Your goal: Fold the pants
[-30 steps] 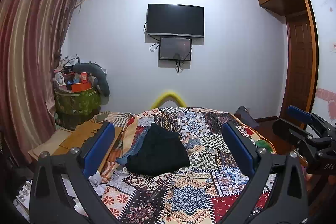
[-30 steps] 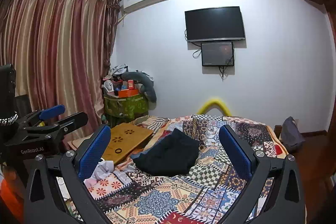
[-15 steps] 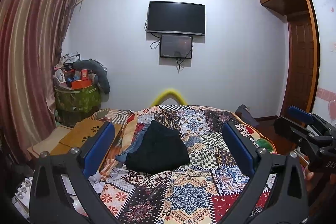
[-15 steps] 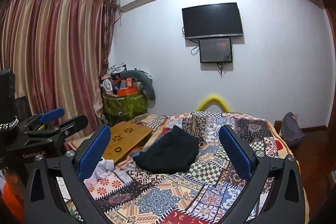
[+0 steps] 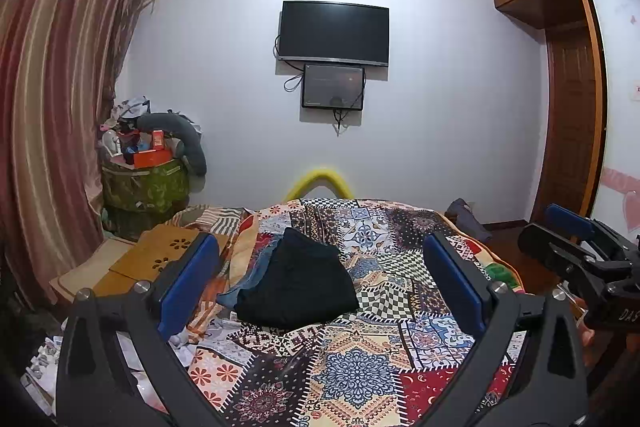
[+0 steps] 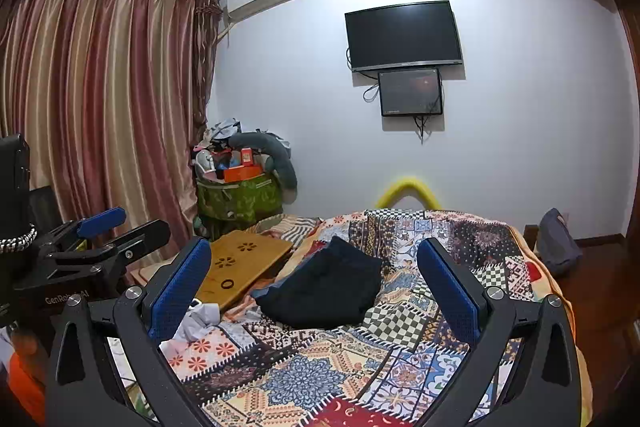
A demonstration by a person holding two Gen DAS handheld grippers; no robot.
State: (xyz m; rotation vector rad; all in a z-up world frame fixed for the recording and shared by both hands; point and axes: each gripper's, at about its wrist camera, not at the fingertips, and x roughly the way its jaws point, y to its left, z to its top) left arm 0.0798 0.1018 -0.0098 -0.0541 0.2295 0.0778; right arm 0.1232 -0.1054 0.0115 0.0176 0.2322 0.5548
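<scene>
The dark pants (image 5: 296, 279) lie in a compact heap on the patchwork bedspread (image 5: 360, 359), toward its left half, with a strip of blue cloth (image 5: 256, 271) showing just under their left edge. Whether this heap is a finished fold or a loose bundle awaiting one, the pictures do not settle: its outline is roughly triangular with a peak at the far end, and no clear waistband or legs can be made out. From the left gripper (image 5: 320, 283) the pants lie straight ahead and below, framed between its two blue pads, slightly left of centre; from the right gripper (image 6: 314, 285) they also lie ahead, again framed between the pads. The heap's longer side seems to run away from both cameras, toward the wall with the television (image 5: 334, 33), though the fisheye makes this uncertain. Neither gripper looks clearly nearer; both hover well short of the cloth, side by side, each one visible at the edge of the other's view. Both sets of jaws stand wide apart, holding nothing and touching nothing. A wooden lap tray (image 6: 244, 267) lies just left of the pants, near enough that a reach from the left side would need to mind it.
</scene>
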